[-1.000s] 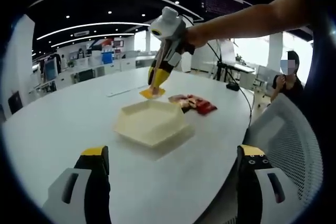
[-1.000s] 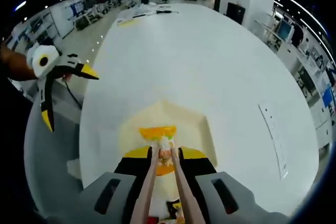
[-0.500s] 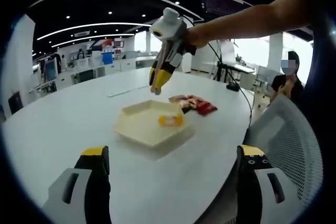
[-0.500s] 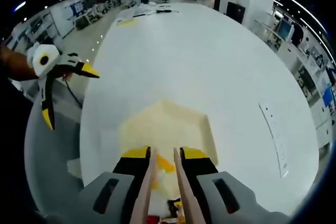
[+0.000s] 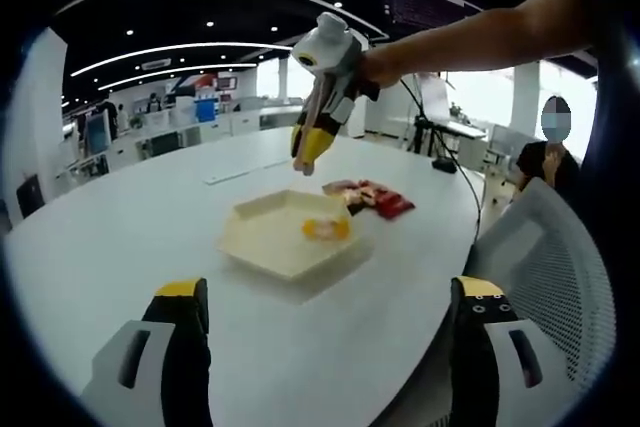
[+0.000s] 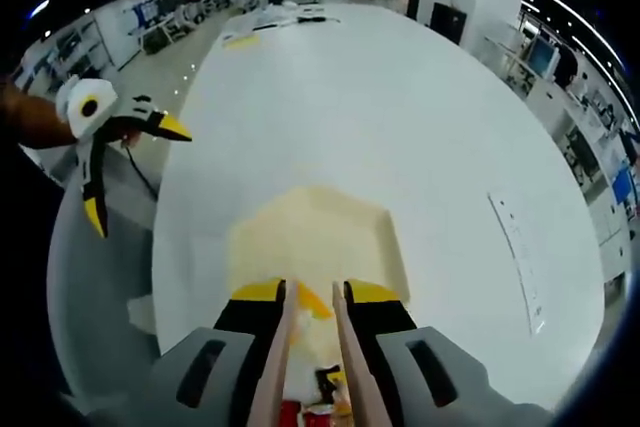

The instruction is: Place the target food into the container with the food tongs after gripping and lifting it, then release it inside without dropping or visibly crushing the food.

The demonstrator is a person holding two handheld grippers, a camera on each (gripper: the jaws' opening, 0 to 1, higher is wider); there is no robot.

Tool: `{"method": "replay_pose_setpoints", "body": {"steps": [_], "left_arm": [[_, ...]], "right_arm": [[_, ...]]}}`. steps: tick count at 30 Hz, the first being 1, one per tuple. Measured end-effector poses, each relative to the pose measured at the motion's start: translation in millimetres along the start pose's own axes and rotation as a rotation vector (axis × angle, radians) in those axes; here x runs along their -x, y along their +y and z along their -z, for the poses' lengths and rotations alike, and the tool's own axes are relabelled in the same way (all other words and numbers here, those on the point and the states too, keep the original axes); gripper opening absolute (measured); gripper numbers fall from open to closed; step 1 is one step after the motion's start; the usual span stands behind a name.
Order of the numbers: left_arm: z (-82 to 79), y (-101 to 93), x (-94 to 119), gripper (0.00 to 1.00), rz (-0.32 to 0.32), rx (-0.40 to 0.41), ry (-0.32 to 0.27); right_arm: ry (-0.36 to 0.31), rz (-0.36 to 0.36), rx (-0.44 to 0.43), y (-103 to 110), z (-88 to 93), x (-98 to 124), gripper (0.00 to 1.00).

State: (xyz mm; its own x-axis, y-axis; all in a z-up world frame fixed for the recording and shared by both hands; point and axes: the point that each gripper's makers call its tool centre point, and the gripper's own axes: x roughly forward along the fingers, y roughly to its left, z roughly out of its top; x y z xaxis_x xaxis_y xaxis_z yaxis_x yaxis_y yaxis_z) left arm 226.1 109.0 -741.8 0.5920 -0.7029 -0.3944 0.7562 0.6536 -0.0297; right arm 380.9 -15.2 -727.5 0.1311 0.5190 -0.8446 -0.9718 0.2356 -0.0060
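Left gripper view: pale cream hexagonal tray point(image 5: 290, 237) with low walls sits on the smooth white round bench point(image 5: 100, 237), toward its right edge.
Food: a small orange-and-yellow piece point(image 5: 326, 228) lies inside the tray against its right wall; glossy, soft-looking, exact kind too small to tell.
Packets: red and dark wrapped packets point(image 5: 372, 198) lie on the bench just beyond the tray, near the right edge.
Right claw: seen from the left gripper view it hangs above the tray's far side point(image 5: 310, 152), yellow-tipped and black, pointing down, apart from the food.
Tongs: thin tan tongs point(image 6: 308, 367) run up between the right claw's jaws in the right gripper view; the arms stand slightly apart with nothing between their tips, so the food is released. The jaws press the tongs' arms from both sides.
Hidden: in the right gripper view the tongs and jaws cover most of the food; a yellow sliver point(image 6: 312, 300) peeks between them, and the tray's near part is cut off.
Left claw: jaws stand wide apart, grasping nothing point(image 5: 330, 292); in the right gripper view it hovers off the bench's left edge point(image 6: 125, 172).
Chair: white mesh chair back point(image 5: 555, 267) beside the bench.
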Motion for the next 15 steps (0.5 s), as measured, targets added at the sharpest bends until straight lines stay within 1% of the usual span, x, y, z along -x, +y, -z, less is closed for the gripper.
{"method": "replay_pose_setpoints", "body": {"steps": [11,15], "left_arm": [[1.9,0.5,-0.7,0.98,0.001,0.0,0.008],[3.3,0.1,-1.3,0.97,0.003,-0.001,0.013]], "right_arm": [[0.011,0.011,-0.006,-1.4,21.3,11.9,0.23],[0.016,0.017,-0.016,-4.1,31.7,16.1,0.23]]}}
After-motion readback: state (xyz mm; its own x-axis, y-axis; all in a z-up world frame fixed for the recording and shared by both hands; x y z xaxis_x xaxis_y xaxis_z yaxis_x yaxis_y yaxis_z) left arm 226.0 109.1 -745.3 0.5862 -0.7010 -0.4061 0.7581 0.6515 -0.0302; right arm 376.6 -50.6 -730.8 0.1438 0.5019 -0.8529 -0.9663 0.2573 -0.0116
